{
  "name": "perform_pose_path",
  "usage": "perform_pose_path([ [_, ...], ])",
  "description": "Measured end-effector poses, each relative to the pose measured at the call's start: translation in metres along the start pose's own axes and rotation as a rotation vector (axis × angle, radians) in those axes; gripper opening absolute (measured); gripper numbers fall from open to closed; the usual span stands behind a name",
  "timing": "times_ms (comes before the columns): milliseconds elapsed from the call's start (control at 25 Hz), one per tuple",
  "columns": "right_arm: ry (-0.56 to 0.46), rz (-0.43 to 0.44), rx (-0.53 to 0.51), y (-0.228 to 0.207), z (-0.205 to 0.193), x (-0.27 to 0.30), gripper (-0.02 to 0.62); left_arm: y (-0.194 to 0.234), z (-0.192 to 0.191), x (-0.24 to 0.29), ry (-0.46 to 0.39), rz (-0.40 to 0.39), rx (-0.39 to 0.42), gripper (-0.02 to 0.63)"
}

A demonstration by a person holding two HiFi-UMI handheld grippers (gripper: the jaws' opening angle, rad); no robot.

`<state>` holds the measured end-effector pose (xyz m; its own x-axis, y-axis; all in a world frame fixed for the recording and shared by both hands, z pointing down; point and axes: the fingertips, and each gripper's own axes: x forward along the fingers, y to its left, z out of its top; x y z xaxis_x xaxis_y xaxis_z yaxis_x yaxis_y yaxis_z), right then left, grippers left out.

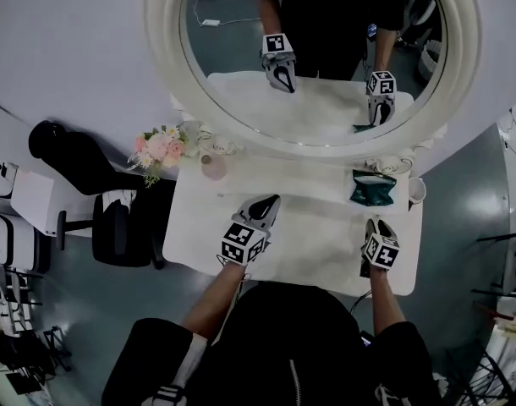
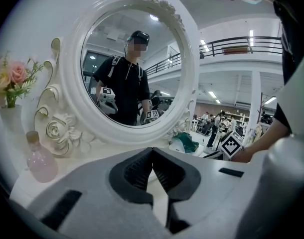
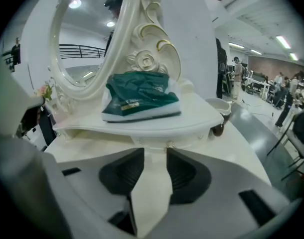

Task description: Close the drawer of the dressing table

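Left of the round white-framed mirror (image 2: 75, 98), a white vase (image 2: 11, 121) holds pink flowers (image 2: 12, 76). The left gripper (image 2: 152, 151) has its fingers together and empty; the right gripper (image 3: 151, 156) has its fingers apart and empty.

My left gripper (image 2: 152, 150) and right gripper (image 3: 153, 151): pale grey, black ribbed pads, black-and-white square markers | dressing table (image 1: 309, 235): white | mirror frame (image 3: 147, 49): cream, gold-edged scrolls | packet (image 3: 141, 101): dark green | bottle (image 2: 41, 158): pink | flowers (image 2: 12, 76): pink, cream

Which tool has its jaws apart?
The right tool: a clear gap shows between its jaws, while on the left tool they meet at the tips.
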<state>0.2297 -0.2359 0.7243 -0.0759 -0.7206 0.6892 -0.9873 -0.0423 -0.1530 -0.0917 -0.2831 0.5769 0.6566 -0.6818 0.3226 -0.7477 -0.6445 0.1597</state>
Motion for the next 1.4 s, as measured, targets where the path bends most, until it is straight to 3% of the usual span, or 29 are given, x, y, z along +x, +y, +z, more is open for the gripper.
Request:
perform_pose_path([
  [200, -0.094, 0.086, -0.096, 0.042, 0.029, -0.018, 0.089, 0.008, 0.011, -0.004, -0.023, 0.011, 0.014, 0.000],
  [560, -0.253, 0.215, -0.148, 0.107, 0.106, -0.048, 0.005, 0.015, 0.048, -0.007, -0.102, 0.026, 0.047, 0.000],
  [840, -0.389, 0.309, -0.169, 0.143, 0.168, -0.084, 0.002, 0.020, 0.080, -0.015, -0.171, 0.040, 0.065, 0.000],
  [1120, -0.532, 0.307, -0.268, 0.164, 0.196, -0.116, 0.002, 0.026, 0.090, -0.018, -0.189, 0.059, 0.078, 0.000],
  [1400, -0.539, 0.312, -0.287, 0.168, 0.192, -0.114, 0.001, 0.026, 0.090, -0.017, -0.191, 0.060, 0.073, 0.000],
])
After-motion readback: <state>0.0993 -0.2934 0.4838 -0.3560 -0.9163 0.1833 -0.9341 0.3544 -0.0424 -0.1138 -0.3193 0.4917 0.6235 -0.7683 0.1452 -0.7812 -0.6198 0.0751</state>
